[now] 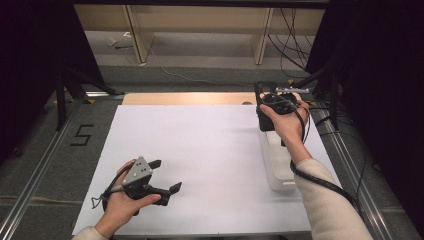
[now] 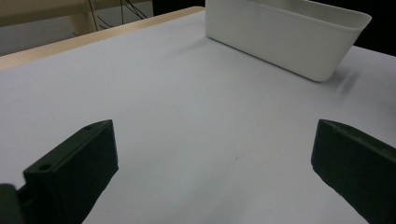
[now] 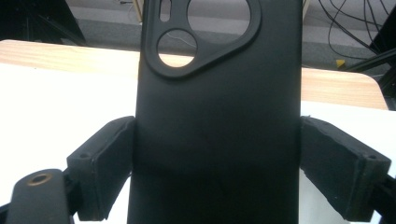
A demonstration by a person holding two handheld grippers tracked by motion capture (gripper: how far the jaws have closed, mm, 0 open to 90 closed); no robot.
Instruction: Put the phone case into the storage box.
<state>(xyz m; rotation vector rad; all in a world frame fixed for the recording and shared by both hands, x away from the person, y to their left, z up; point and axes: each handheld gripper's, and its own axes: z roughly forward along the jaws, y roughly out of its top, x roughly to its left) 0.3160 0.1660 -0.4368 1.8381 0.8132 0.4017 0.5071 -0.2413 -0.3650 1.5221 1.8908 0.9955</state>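
Observation:
A black phone case (image 3: 217,93) with round camera cut-outs stands upright between the jaws of my right gripper (image 3: 217,158). Both pads press on its side edges, so the gripper is shut on it. In the high view the right gripper (image 1: 272,107) holds the case (image 1: 263,121) at the back right of the table, above the far end of a white bin (image 1: 280,175). My left gripper (image 1: 166,175) rests low at the front left of the white sheet (image 1: 200,145). Its jaws stand wide open (image 2: 215,168) with nothing between them.
The long white plastic bin (image 2: 285,32) lies along the table's right side, partly under the right forearm. A wooden strip (image 1: 190,98) edges the table at the back. Cables (image 1: 295,45) trail over the floor beyond, and dark stands flank both sides.

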